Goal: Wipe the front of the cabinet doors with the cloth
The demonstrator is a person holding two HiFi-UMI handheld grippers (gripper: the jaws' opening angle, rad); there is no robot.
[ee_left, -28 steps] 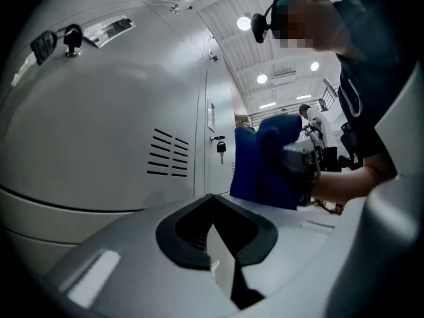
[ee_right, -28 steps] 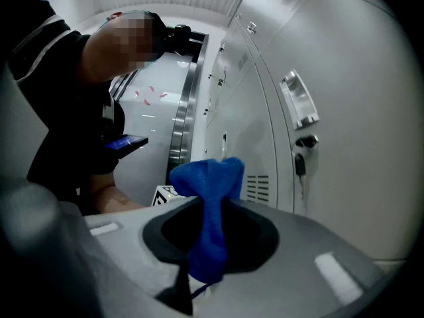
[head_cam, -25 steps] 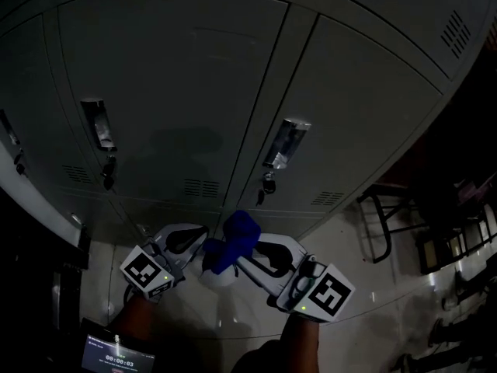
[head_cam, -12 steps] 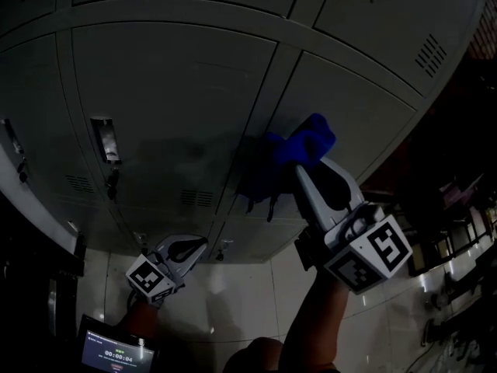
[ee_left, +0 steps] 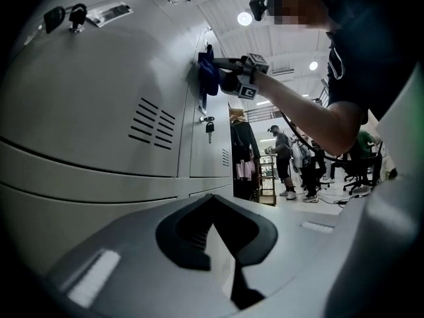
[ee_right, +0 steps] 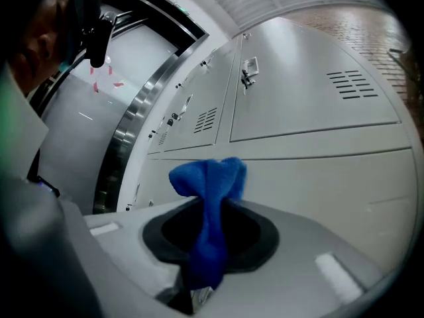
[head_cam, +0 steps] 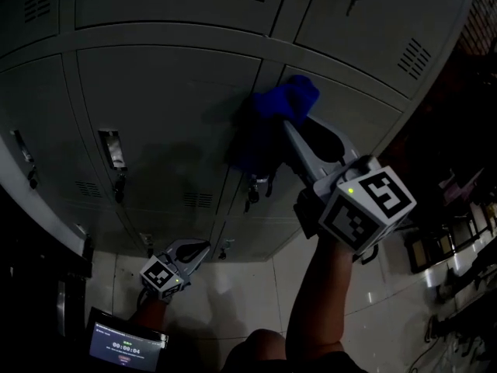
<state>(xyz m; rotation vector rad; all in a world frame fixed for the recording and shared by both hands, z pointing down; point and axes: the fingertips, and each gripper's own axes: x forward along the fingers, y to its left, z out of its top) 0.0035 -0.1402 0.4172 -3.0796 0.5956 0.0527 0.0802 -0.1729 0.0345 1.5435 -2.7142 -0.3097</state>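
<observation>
One blue cloth [head_cam: 281,103] is grasped by the right hand-held gripper [head_cam: 293,130], whose jaws are clenched on its middle. In the right gripper view the cloth [ee_right: 209,197] rises from between the jaws in a bunched knot, and a tail hangs down towards the camera. In the head view the bundle sits at about 12 o'clock. It meets the grey cabinet doors [head_cam: 167,107] at the vertical seam between two of them, near the top edge of that row. The left gripper view shows the cloth [ee_left: 207,71] lying against the door face.

A key [head_cam: 249,195] hangs in a lock just below the cloth, at 6 o'clock from it. A slotted vent [head_cam: 199,200] sits further down on the door to the left of the seam.

The left hand-held gripper [head_cam: 196,249] is low at 7 o'clock, well apart from the cloth and close to the bottom row of doors. Its jaws [ee_left: 222,227] are pressed together with nothing between them. A lit screen [head_cam: 124,346] shows at the frame's 7 o'clock corner, above a glossy tiled floor [head_cam: 233,298].
</observation>
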